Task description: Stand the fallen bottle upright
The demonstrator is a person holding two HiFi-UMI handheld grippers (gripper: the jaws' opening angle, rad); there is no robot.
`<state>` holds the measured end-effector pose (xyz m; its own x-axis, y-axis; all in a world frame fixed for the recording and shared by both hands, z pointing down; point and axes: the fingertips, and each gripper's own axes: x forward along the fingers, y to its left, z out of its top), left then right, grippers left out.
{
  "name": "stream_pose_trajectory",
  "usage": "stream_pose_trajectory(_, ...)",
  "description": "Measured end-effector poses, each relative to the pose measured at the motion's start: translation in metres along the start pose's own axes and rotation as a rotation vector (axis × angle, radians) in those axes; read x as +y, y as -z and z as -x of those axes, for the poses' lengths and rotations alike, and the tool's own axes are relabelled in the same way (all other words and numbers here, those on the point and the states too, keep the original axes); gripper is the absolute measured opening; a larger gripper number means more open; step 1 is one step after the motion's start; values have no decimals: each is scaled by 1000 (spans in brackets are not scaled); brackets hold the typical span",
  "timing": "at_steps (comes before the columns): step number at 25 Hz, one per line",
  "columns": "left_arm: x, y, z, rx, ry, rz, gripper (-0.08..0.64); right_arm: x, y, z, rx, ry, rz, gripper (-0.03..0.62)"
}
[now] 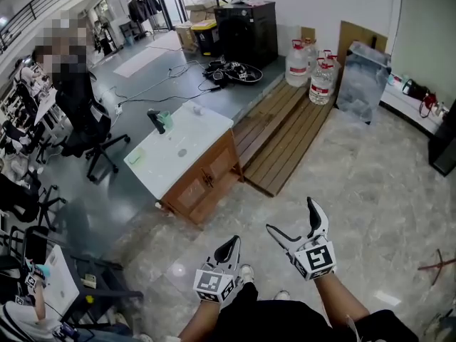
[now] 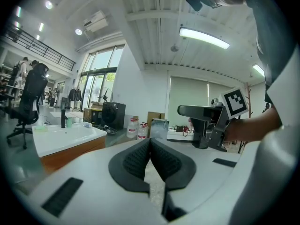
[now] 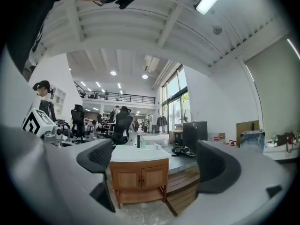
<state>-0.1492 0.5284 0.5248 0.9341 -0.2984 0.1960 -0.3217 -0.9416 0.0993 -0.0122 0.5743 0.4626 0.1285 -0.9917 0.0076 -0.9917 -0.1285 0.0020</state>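
Left gripper view shows the left gripper [image 2: 150, 142] with its dark ribbed pads pressed together and nothing between them. The right gripper [image 3: 154, 148] stands with its jaws wide apart and empty; a wooden cabinet [image 3: 139, 176] shows through the gap. Both are held low in front of the person, well apart from that cabinet, with pale stone floor [image 1: 356, 191] between.

The bottle [image 1: 154, 120] is slim and dark. It stands upright on the cabinet's white top [image 1: 182, 152], near the far edge, with a small green thing [image 1: 165, 119] just beside it. A green pad [image 1: 135, 157] lies at the top's left corner and a small white thing [image 1: 197, 109] at the far corner.

Beside the cabinet lies a slatted wooden platform [image 1: 285, 130]. At its far end stand clear water jugs [image 1: 320, 80] with red caps; their filling cannot be made out. A wrapped clear bundle [image 1: 362, 77] leans near them. Behind are a black box [image 1: 246, 30], a tangle of cables [image 1: 231, 71] and an office chair [image 1: 89, 127].
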Motion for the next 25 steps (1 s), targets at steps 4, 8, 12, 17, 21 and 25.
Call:
stream_pose_trajectory(4,22,-1,-17,1,9,14,17,-12,1,-23,-15,53,14,600)
stream_pose_trajectory(8,54,-4,-32,2,8,13,17,-18,4,-56,7,61,25,600)
stream_pose_trajectory(12,94,-16,-45,-9,-2,9,17,-16,5,-91,24,66,39,600)
stream_pose_trajectory(17,143,-31,-61,-18,-2,-6,17,-16,4,-136,8,109,43,600)
stream_pose_trajectory(21,176,-42,-68,-26,13,-37,17,-13,10,-164,7,135,38,600)
stream_pose_trajectory(25,208,-48,-71,-37,-3,-44,17,-5,13,-188,21,124,53,600)
